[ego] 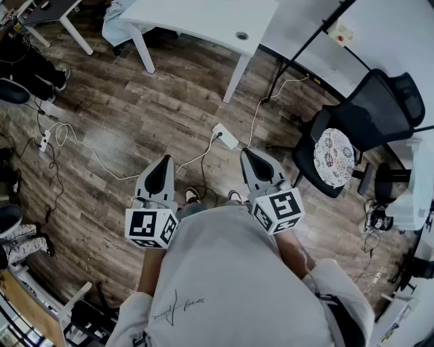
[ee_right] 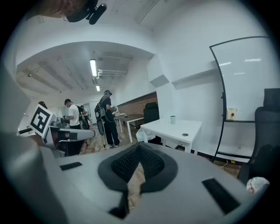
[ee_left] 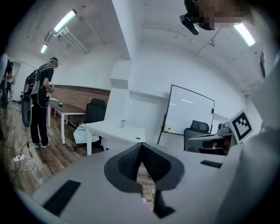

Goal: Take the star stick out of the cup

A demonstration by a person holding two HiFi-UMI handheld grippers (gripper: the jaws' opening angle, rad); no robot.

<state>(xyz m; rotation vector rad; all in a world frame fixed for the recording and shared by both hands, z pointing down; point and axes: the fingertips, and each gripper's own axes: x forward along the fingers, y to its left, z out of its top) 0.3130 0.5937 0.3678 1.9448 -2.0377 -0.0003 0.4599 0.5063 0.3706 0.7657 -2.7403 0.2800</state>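
Note:
No star stick shows in any view. A small pale cup [ee_left: 123, 124] stands on a white table [ee_left: 109, 131] across the room; the same cup [ee_right: 173, 119] appears far off in the right gripper view, too small to show its contents. My left gripper [ego: 161, 160] and right gripper [ego: 248, 153] are held close to my body over the wooden floor, pointing toward that table. In the left gripper view the left gripper [ee_left: 141, 145] has its dark pads meeting at the tips with nothing between them. The right gripper [ee_right: 139, 146] looks the same.
A black office chair [ego: 366, 115] with a patterned cushion [ego: 333, 156] stands to my right. A white power strip [ego: 226, 135] and cables lie on the floor ahead. The white table [ego: 203, 17] is at the top. A whiteboard [ee_left: 190, 111] and standing people [ee_right: 107, 118] are farther off.

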